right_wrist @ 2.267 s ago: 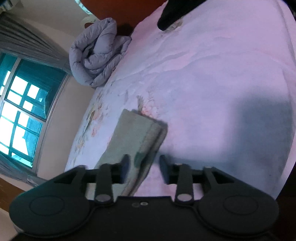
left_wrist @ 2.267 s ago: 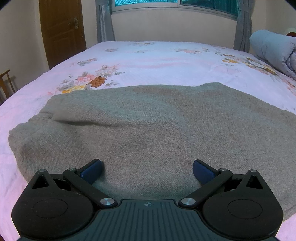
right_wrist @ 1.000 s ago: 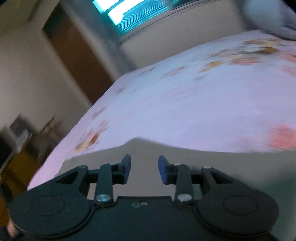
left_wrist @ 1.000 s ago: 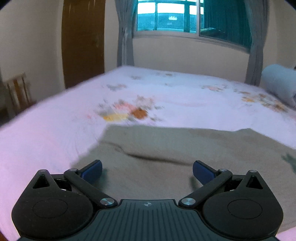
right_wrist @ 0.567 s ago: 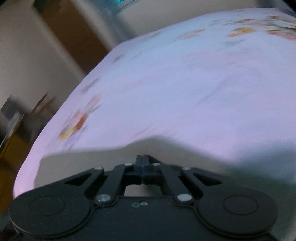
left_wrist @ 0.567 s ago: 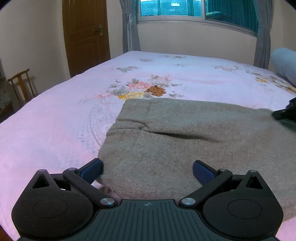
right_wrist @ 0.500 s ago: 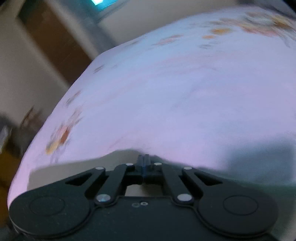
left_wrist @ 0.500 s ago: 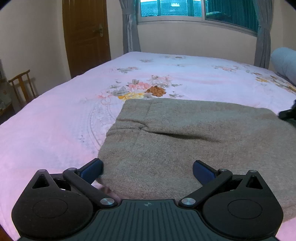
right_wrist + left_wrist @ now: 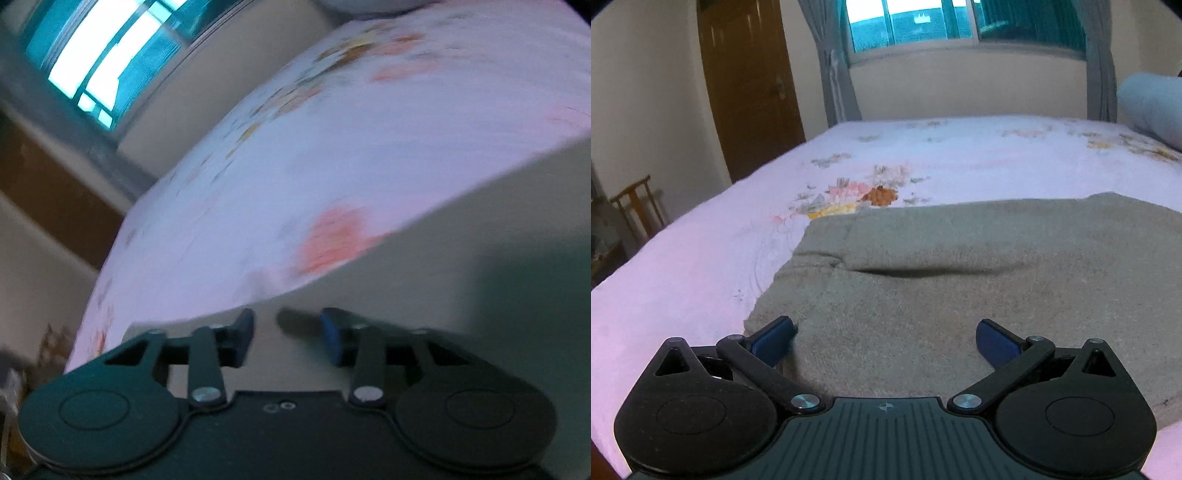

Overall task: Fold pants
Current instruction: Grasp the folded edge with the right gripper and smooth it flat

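Squinting at the right wrist view doesn't help much, it's smeared and tilted, so the grey-green knit pants point(image 9: 461, 295) show only as a pale blur from 6 round to 3 o'clock, running out of frame on the right. The right gripper point(image 9: 288, 334) sits low over that fabric with its jaws a narrow gap apart and nothing between them; whether the blue pads point(image 9: 243, 332) touch the cloth, can't tell. The left wrist view is way sharper: the pants point(image 9: 979, 266) lie flat on the pink floral bedsheet point(image 9: 701, 266), filling the middle out to 3 o'clock and cut off at the right edge, with a dark fold crease across the centre. The left gripper point(image 9: 884, 336) is spread wide and empty, the near-left corner of the pants right by its 9 o'clock finger point(image 9: 772, 338). Only this view gives you the brown wooden door point(image 9: 750, 85) at 11, the wooden chair point(image 9: 639, 206) at 9 and the rolled light-blue duvet point(image 9: 1148, 107) at 2, partly cropped.
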`<state>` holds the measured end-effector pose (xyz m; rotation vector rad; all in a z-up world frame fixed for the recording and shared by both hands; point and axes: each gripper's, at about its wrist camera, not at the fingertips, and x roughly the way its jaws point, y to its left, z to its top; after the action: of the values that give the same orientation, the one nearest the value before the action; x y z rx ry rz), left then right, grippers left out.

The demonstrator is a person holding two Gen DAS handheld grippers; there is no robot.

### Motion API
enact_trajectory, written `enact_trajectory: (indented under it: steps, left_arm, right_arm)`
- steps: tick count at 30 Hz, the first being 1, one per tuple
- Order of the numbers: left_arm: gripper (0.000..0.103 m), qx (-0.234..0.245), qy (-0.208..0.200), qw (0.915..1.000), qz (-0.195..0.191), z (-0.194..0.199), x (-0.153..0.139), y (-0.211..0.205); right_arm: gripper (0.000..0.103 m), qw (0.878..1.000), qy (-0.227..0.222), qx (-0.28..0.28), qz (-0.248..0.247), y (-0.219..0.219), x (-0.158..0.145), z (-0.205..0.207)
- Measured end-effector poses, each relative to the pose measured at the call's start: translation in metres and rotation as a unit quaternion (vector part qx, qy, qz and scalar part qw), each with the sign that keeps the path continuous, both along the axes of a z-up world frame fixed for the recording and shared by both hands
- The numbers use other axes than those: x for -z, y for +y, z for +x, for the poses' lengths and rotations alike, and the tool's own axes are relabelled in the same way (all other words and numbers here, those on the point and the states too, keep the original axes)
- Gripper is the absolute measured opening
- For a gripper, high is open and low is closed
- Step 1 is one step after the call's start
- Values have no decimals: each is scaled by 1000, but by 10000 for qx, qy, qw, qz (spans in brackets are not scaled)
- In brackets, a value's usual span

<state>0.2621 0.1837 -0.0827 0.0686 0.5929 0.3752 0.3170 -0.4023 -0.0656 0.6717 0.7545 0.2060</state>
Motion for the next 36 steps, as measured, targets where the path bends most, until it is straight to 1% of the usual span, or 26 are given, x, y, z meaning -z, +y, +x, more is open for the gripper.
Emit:
enact_trajectory:
  steps: [1,2,4,8,10,12,14,15,16,18,20,22,23,24,25,26,27,28,29,30,31,32,33,34,35,36]
  left_arm:
    - [103,8,-6,10000,-11,-3,-1,-1]
    - [103,13,-2,10000,-22,-4,-1,0]
    - [103,9,0,10000,-26,-5,-2,-1]
    - [103,0,1,10000,9,-4,-1,-1]
    - [103,0,3,10000,24,-3,0,-2]
    - [103,4,20,10000,33,-4,0,-3]
    - [103,7,73,10000,48,-3,-2,-3]
    - [103,-5,133,9999,92,-3,-5,-4]
    - [103,-22,180,9997,135,-3,-9,-6]
    - [103,-64,81,9999,95,-10,-20,-11]
    - [103,54,-282,9996,-56,-24,-31,-21]
    - [103,183,-495,9985,-114,-30,-36,-36]
    - [103,273,-557,9980,-141,-31,-36,-43]
    - [103,407,-533,9975,-214,-29,-34,-51]
    - [103,525,-388,9974,-317,-26,-29,-58]
    - [103,578,-121,9973,-427,-19,-22,-62]
    - [103,514,352,9966,-536,-9,-8,-64]
    - [103,472,468,9957,-651,-5,-4,-62]
    - [103,348,364,9952,-838,-5,-5,-56]
    - [103,251,356,9939,-1014,-5,-6,-52]
    - [103,219,376,9938,-1024,-6,-9,-51]
    - [103,176,400,9949,-912,-8,-14,-54]
    - [103,202,329,9958,-827,-12,-20,-59]
    - [103,310,179,9954,-884,-18,-25,-65]
    - [103,417,64,9938,-1032,-21,-28,-70]
    - [103,541,-50,9911,-1214,-24,-31,-80]
  right_arm:
    - [27,9997,-37,235,21,-15,0,-2]
    - [27,9987,-39,490,154,-36,-1,-6]
    - [27,9959,-18,843,328,-66,-1,-12]
    - [27,9895,-18,1427,234,-123,-4,-23]
    - [28,9845,31,1723,322,-139,4,-22]
    - [27,9781,77,2062,255,-159,7,-29]
    - [28,9717,21,2351,246,-180,2,-43]
    - [33,9683,5,2485,240,-189,-1,-52]
    - [42,9664,-105,2563,184,-190,-7,-61]
    - [43,9673,-410,2502,119,-185,-14,-81]
    - [43,9697,-541,2369,269,-187,-16,-105]
    - [44,9698,-684,2266,582,-187,-14,-126]
    - [45,9697,-762,2166,829,-189,-9,-137]
    - [45,9712,-742,2017,1033,-197,-7,-138]
    - [45,9727,-658,1927,1117,-198,-1,-138]
    - [45,9734,-499,1931,1126,-196,8,-133]
    - [43,9736,-296,2003,1057,-196,15,-129]
    - [34,9721,-129,2097,1044,-200,23,-127]
    - [34,9679,-70,2194,1222,-204,29,-128]
    - [38,9645,-108,2260,1363,-207,29,-132]
    - [47,9635,-134,2351,1277,-208,23,-137]
    - [48,9632,-194,2452,1080,-208,16,-144]
    - [48,9629,-270,2488,1008,-210,11,-148]
    - [49,9619,-371,2484,1083,-214,9,-154]
    - [49,9611,-411,2476,1150,-217,10,-158]
    - [54,9610,-421,2475,1158,-220,12,-160]
